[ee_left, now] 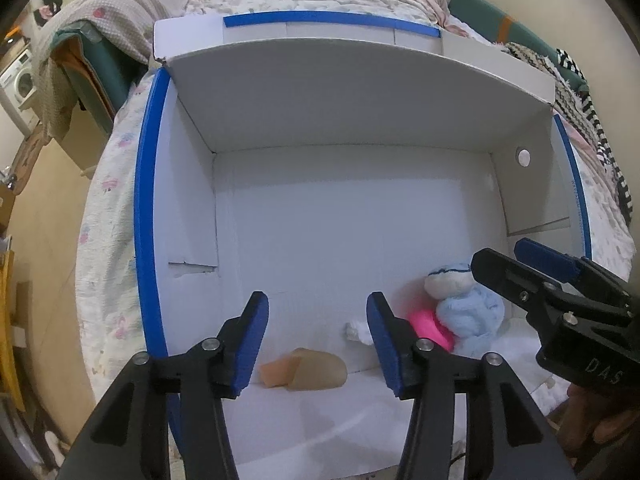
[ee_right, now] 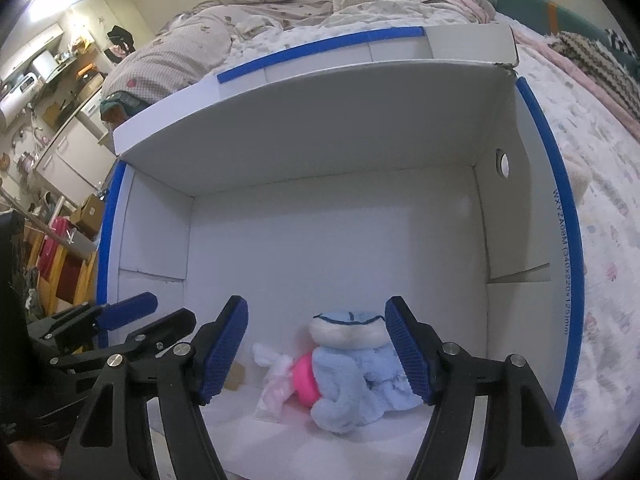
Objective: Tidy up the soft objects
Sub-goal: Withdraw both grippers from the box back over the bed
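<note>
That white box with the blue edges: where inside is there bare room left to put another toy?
The white cardboard box has bare floor across its back and left, from the far wall to the tan foam piece. The near right corner is crowded: light blue plush toy, pink ball, white cloth scrap.

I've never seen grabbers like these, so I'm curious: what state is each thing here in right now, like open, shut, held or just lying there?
Left gripper: open, holding nothing.
Right gripper: open, fingers either side of the blue toy, not visibly gripping.
White box: lid open, standing up at the back.
Blue plush toy: lying in the box against the pink ball.
Pink ball: resting in the box.
Tan sponge: lying loose in the box.
</note>
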Tool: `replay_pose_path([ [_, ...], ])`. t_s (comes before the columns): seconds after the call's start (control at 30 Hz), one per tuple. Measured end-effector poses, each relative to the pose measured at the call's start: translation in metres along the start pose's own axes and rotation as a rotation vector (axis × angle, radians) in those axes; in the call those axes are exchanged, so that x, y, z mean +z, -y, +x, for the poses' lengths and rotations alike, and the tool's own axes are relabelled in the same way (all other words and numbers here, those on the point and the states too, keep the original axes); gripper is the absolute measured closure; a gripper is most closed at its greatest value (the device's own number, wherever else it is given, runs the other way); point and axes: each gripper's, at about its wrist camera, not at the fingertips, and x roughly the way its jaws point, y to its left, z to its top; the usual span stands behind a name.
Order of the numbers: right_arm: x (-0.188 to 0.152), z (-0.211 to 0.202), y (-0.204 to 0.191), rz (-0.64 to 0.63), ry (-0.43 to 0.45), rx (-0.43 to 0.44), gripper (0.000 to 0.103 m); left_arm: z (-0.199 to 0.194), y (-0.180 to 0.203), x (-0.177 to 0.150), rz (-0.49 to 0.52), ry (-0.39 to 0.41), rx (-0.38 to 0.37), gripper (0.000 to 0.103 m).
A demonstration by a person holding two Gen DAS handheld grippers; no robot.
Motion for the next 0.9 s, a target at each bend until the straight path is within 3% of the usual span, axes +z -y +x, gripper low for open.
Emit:
replay_pose_path([
  [0.7, -0.007, -0.014, -0.009, -0.046, 0.019, -0.026, 0.028, -0.012, -0.002, -0.006, -0.031, 0.011, 0.005, 0.054],
  [0.9, -0.016, -0.022, -0.014, -0.064, 0.032, -0.045, 0.028, -0.026, -0.004, -0.017, -0.026, 0.049, 0.026, 0.054],
])
